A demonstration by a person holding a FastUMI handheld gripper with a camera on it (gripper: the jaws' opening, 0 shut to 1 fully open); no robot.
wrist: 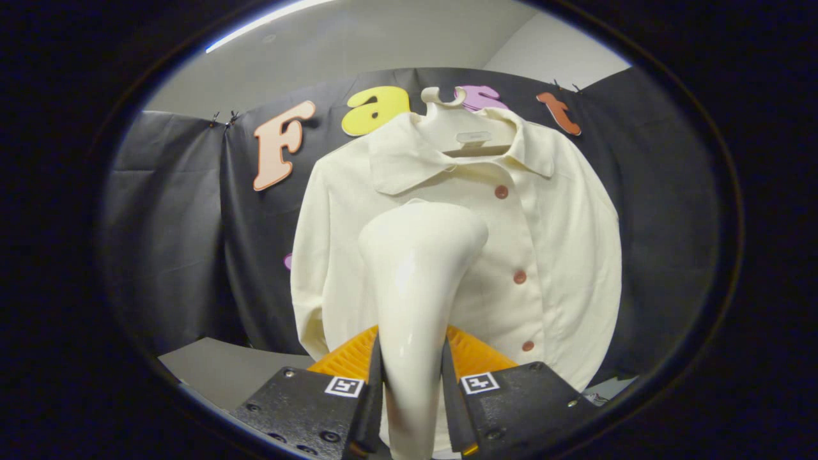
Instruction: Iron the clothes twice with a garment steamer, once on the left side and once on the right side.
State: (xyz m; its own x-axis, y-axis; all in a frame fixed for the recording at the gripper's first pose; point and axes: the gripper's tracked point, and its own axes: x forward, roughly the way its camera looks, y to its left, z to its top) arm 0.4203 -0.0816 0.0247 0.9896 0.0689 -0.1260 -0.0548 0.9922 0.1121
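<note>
Clamped between both fingers of the gripper (412, 390), the steamer (415, 281) looks smooth, hard and likely slippery, best held by its narrow handle, its head facing the soft, limp shirt (562, 255) hanging just beyond on a hanger (447, 105).

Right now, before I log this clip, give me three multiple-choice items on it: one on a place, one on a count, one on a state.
1. Where is the steamer head?
A. before the shirt's left chest
B. on the table
C. behind the shirt

2. How many buttons show down the shirt front?
A. one
B. four
C. seven

3. What is the gripper doing?
A. open, holding nothing
B. shut on the steamer
C. shut on a sleeve

Key: 1 A, the head covers the chest beside the button row; 2 B, four show down the placket; 3 B, both jaws press the steamer's handle.
</note>
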